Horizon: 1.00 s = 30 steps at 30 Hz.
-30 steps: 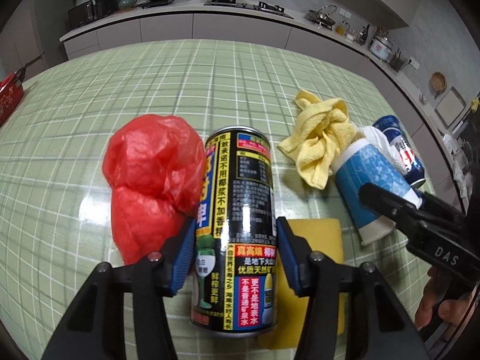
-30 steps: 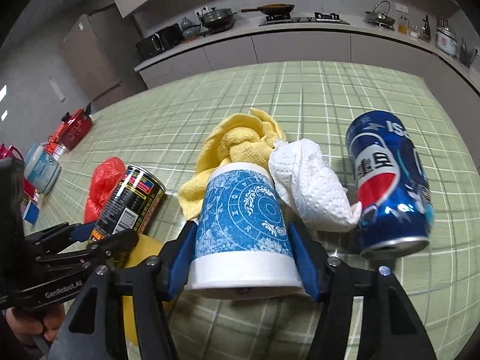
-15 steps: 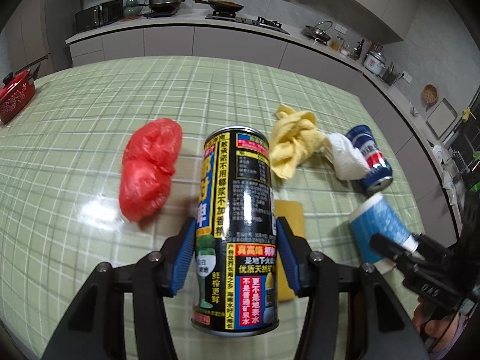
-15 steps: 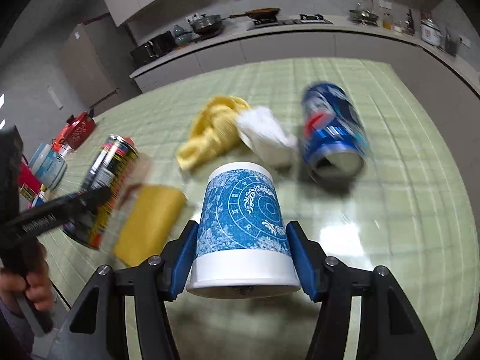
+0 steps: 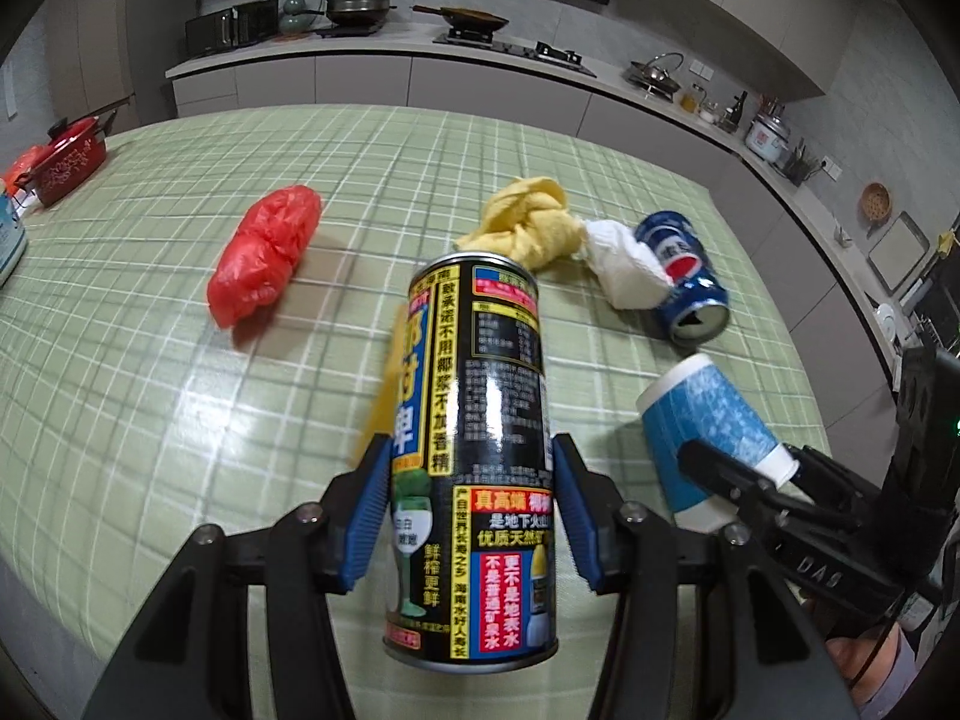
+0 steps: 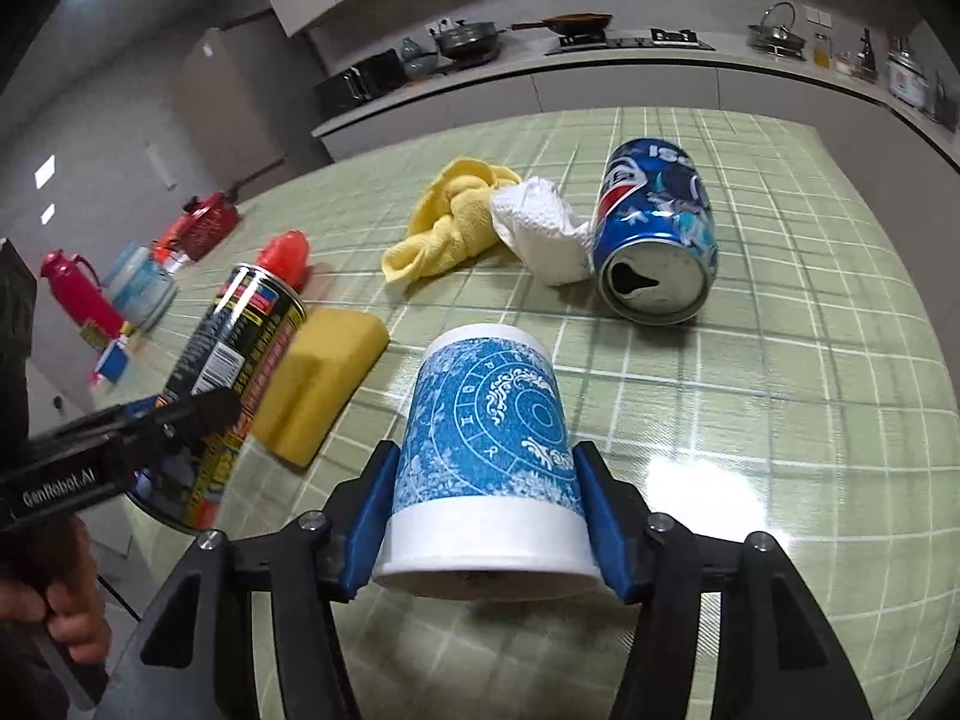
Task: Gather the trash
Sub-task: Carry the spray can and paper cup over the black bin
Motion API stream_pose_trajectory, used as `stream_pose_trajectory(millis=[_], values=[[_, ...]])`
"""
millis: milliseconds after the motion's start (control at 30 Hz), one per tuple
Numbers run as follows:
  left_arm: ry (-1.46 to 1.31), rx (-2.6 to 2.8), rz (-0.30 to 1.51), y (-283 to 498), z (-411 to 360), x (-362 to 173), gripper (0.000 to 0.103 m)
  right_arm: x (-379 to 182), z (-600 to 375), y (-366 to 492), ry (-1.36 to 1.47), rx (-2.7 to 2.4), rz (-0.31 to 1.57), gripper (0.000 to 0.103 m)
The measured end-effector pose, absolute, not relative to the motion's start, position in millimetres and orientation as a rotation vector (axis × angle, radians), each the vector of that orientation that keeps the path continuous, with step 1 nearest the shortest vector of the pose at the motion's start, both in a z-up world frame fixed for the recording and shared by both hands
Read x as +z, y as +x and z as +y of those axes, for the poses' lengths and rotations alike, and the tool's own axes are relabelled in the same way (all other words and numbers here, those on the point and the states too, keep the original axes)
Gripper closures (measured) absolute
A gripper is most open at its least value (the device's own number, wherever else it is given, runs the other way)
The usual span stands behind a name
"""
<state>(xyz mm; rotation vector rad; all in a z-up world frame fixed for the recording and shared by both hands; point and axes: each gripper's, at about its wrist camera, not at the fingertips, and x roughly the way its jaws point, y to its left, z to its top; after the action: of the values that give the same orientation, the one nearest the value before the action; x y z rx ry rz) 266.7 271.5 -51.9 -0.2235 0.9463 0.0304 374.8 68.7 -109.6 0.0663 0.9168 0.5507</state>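
Trash: black can (image 5: 474,456) clamped between the blue pads of the left gripper (image 5: 471,516), lifted off the green checked table (image 5: 180,372), long axis running away from the camera along the fingers, base toward the camera, top rim far end. Blue paper cup (image 6: 486,450) pinched in the right gripper (image 6: 486,516), pads on both sides near the white rim; the jaws have just closed a little further on it. Cup axis also runs along the fingers, its mouth toward the camera, its narrow base pointing away and tilted up, off the table.

Left on the table: blue soda can (image 6: 657,240) on its side, opened top facing the right gripper, long axis pointing away from it; nearer the right hand. White paper wad (image 6: 540,228) touching it, yellow cloth (image 6: 450,222) just beside that. Red plastic bag (image 5: 264,258) well apart, on the left gripper's side. Yellow sponge (image 6: 318,378) beside the black can.

Both grippers full, so next call is likely a drop-off; no bin in view.
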Motion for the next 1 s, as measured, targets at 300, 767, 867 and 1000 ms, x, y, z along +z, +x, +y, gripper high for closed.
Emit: stream_pose_trajectory(millis=[300,767,867,1000], values=[[-0.172,-0.093,0.922,254,229,-41,0.050,-83,5,338,0.178,0.412,0.845,0.043],[-0.086,-0.355,0.912,235,117,-34,0.050,-60,-135,253,0.307,0.092,0.784,0.043],[-0.072,-0.375,0.903,232,80,-33,0.050,-58,-170,246,0.315,0.067,0.768,0.043],[-0.065,-0.388,0.888,230,17,-33,0.050,-64,-240,241,0.319,0.054,0.764,0.043]])
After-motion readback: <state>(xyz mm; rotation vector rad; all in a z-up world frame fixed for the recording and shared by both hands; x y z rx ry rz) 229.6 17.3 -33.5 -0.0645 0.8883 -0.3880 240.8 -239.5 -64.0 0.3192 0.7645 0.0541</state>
